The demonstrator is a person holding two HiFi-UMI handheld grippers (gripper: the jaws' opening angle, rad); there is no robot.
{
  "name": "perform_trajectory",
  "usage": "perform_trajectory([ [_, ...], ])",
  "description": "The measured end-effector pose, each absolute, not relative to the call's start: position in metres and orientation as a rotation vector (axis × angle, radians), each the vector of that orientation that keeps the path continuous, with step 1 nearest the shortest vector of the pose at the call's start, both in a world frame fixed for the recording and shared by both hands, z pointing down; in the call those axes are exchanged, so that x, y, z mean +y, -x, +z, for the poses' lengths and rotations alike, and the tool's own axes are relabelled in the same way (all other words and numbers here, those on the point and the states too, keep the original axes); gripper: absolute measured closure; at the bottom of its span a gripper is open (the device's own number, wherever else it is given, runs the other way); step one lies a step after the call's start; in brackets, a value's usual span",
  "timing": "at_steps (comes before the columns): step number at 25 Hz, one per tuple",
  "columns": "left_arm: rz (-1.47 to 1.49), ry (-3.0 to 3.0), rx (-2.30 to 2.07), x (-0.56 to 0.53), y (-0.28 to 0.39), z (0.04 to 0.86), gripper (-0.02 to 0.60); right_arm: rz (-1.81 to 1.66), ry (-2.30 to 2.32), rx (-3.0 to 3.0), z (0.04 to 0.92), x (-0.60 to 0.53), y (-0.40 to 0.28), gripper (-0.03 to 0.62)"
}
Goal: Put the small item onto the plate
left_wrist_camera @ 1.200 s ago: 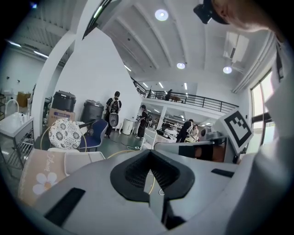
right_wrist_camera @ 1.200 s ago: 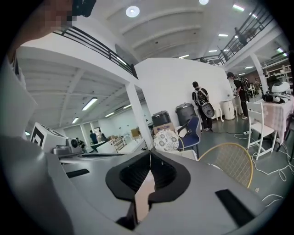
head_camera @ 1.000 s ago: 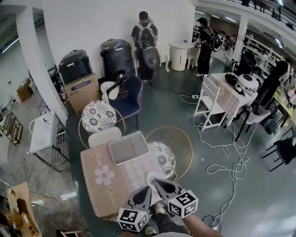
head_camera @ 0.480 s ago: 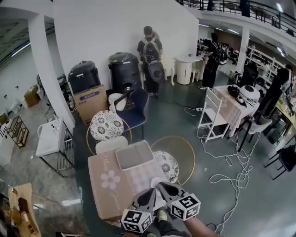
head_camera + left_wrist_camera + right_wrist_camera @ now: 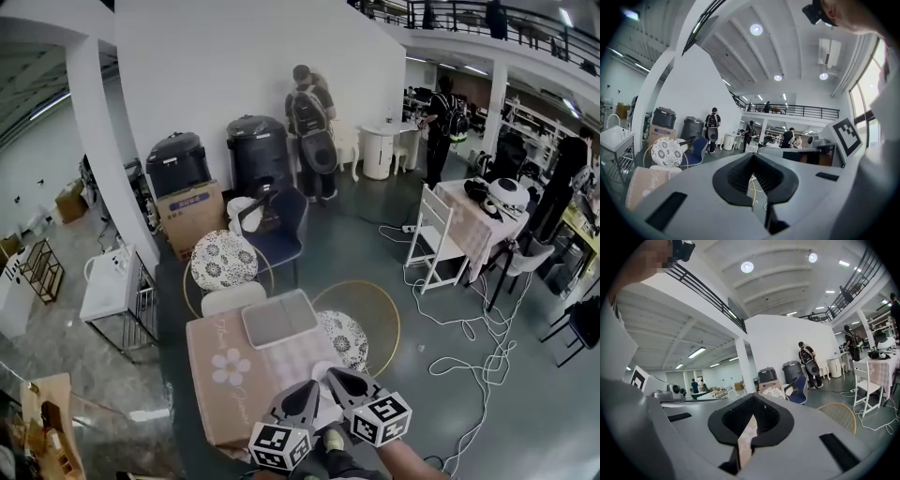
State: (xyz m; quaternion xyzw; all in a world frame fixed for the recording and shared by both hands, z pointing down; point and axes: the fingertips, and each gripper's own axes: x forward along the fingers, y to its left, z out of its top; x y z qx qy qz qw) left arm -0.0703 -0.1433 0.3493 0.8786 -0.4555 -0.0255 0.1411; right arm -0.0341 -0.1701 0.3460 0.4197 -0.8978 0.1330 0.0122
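Observation:
A grey rectangular plate (image 5: 279,319) lies at the far side of a small table covered with a pink flowered cloth (image 5: 225,375). At the table's near edge a small white round item (image 5: 322,373) shows partly, just ahead of both grippers' tips. My left gripper (image 5: 302,392) and right gripper (image 5: 339,380) hover side by side over the near edge, both shut with nothing held. The left gripper (image 5: 752,159) looks level across the room. A strip of the cloth shows through the slit of the right gripper (image 5: 752,414).
Two cushioned chairs (image 5: 223,260) (image 5: 339,336) and a gold wire chair (image 5: 375,314) ring the table. A blue chair (image 5: 281,220), black bins (image 5: 258,150) and a cardboard box (image 5: 192,211) stand behind. A white rack (image 5: 112,291) is at left and cables (image 5: 469,319) cross the floor at right.
The head view has tilted up, so the table and plate sit lower in the picture. Both grippers stay shut at the near edge, close together.

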Motion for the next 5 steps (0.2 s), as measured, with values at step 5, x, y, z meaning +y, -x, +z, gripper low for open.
perform_trajectory([
  [5, -0.071, -2.549, -1.308, -0.1374, 0.0652, 0.3494, 0.577, 0.41, -1.319, -2.801, 0.3453, -0.1664, 0.0286, 0.58],
])
